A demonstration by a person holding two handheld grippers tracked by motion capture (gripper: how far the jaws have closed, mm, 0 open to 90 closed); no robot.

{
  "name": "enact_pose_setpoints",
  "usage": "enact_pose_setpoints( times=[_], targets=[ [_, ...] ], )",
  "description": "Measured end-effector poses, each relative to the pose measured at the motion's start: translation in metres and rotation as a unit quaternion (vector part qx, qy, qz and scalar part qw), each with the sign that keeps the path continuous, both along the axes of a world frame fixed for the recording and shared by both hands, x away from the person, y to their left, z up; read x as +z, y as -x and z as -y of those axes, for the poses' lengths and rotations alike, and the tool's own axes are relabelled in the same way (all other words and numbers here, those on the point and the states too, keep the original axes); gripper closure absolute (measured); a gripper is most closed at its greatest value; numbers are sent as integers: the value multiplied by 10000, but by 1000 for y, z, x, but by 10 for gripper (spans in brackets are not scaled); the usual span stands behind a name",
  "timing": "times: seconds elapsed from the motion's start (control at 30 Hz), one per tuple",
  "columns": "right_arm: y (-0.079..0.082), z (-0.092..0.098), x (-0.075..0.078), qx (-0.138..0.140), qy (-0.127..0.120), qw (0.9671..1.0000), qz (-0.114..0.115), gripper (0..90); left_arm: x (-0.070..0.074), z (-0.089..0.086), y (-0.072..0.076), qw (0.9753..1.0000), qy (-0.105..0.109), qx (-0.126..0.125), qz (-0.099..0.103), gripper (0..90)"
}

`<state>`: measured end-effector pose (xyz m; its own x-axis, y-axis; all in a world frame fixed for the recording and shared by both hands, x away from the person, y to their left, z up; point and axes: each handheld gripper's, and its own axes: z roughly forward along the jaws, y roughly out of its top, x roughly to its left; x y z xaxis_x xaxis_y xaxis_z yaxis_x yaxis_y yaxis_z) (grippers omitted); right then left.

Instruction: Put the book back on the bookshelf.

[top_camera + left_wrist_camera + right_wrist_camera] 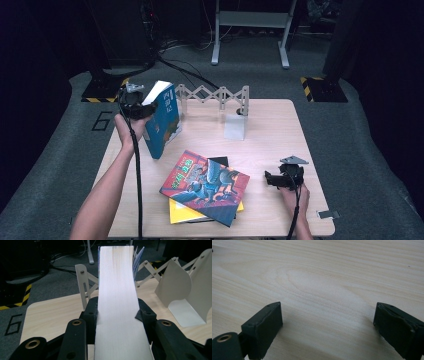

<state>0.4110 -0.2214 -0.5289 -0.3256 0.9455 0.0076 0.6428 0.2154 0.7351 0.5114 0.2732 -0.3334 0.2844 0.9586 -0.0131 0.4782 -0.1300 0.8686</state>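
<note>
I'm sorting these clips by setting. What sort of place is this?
Probably a lab or recording studio, not a home: a lone wooden table on grey carpet, hazard-striped stand bases, loose cables on the floor, dark surroundings. The left gripper holds a blue book.

**Table state**

Light wood-grain table [280, 130] with rounded corners, standing on grey carpet [370, 150]. Lying on it: a stack of books near the front centre — red-and-blue illustrated book [206, 186] on top, tilted, with a yellow book [182, 214] under it and a dark one [220, 161] peeking out behind. At the far edge, a white accordion-style rack [212, 95] — a white bookend [235, 126] stands just in front of it.
</note>
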Motion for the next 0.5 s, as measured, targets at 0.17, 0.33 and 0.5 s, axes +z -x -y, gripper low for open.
enact_pose_setpoints(
  times=[0.17,0.33,0.5],
  targets=[
    [0,0,0,1,2,10000,2,78,2,1,-8,9998,84,141,74,613],
    [0,-1,0,-20,-33,10000,2,79,10,3,-18,9994,122,255,182,612],
    [0,-1,0,-30,-31,10000,3,81,14,10,-25,9984,192,446,306,612]
  ],
)
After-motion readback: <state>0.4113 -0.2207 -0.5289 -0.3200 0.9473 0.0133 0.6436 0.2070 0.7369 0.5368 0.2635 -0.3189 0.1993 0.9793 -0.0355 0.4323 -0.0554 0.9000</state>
